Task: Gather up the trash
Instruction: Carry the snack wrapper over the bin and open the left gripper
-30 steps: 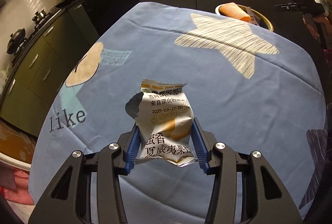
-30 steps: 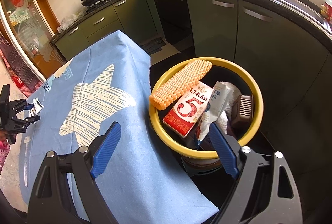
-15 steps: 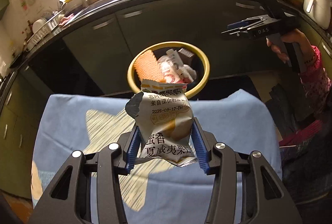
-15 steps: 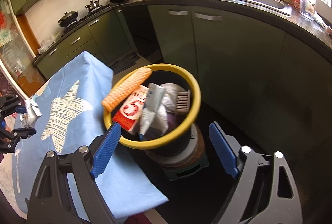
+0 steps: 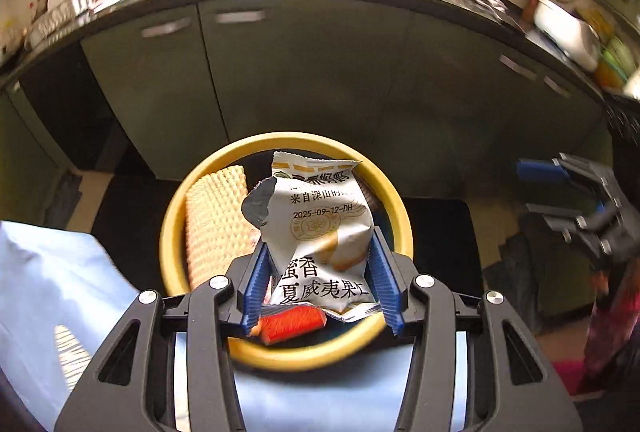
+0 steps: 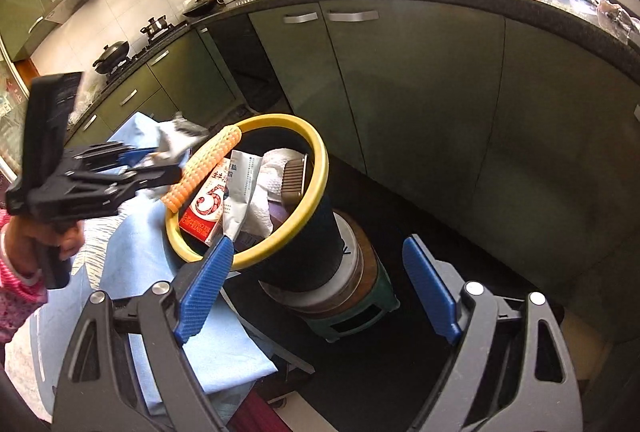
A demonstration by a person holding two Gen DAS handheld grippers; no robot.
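My left gripper point(image 5: 318, 272) is shut on a crumpled white snack wrapper point(image 5: 316, 228) with printed characters. It hangs right over the yellow-rimmed black trash bin point(image 5: 400, 208). In the right wrist view that same left gripper point(image 6: 158, 162) reaches over the bin's near-left rim with the wrapper point(image 6: 178, 136) in it. The bin point(image 6: 316, 168) holds an orange foam sleeve point(image 6: 204, 164), a red milk carton point(image 6: 206, 204), a white pouch and paper. My right gripper point(image 6: 316, 284) stands open with nothing between its fingers, to the right of the bin and lower.
A table under a blue star-print cloth point(image 6: 132, 252) touches the bin's left side. The bin stands on a round stool point(image 6: 352, 296) on dark floor. Green cabinets point(image 6: 400, 92) and a dark counter with a sink curve behind. A hand in a pink sleeve point(image 6: 20, 272) holds the left gripper.
My left gripper carried the wrapper from above the blue tabletop to above the bin. The right gripper swung away from the bin toward the right and stays open.
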